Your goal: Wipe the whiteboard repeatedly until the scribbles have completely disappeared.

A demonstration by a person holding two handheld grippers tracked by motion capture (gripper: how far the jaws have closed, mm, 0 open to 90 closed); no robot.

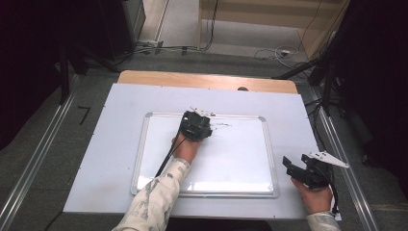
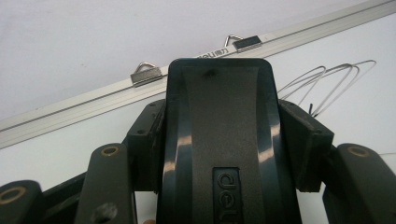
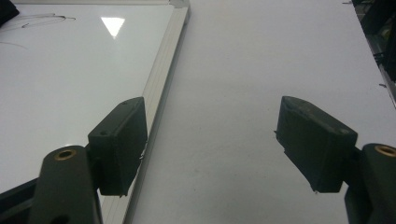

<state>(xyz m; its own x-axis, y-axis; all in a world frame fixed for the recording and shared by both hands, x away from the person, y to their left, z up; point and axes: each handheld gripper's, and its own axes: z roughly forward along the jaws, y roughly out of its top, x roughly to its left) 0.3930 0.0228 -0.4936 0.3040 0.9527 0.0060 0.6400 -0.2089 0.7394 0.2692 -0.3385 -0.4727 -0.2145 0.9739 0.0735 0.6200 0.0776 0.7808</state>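
left gripper [image 1: 196, 126]: fingers closed on black eraser [image 2: 219, 140], on whiteboard [image 1: 231, 159] | right gripper [image 3: 212, 140]: fingers wide apart, empty, over bench [image 3: 261, 70] | left gripper view: pen marks [image 2: 327, 79] beside eraser

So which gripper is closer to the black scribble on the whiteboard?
Left. The left gripper, shut on a black eraser, sits right beside the scribble on the whiteboard. The right gripper is off the board, past its right edge.

Whiteboard [image 1: 231, 159] on white table [image 1: 110, 159]
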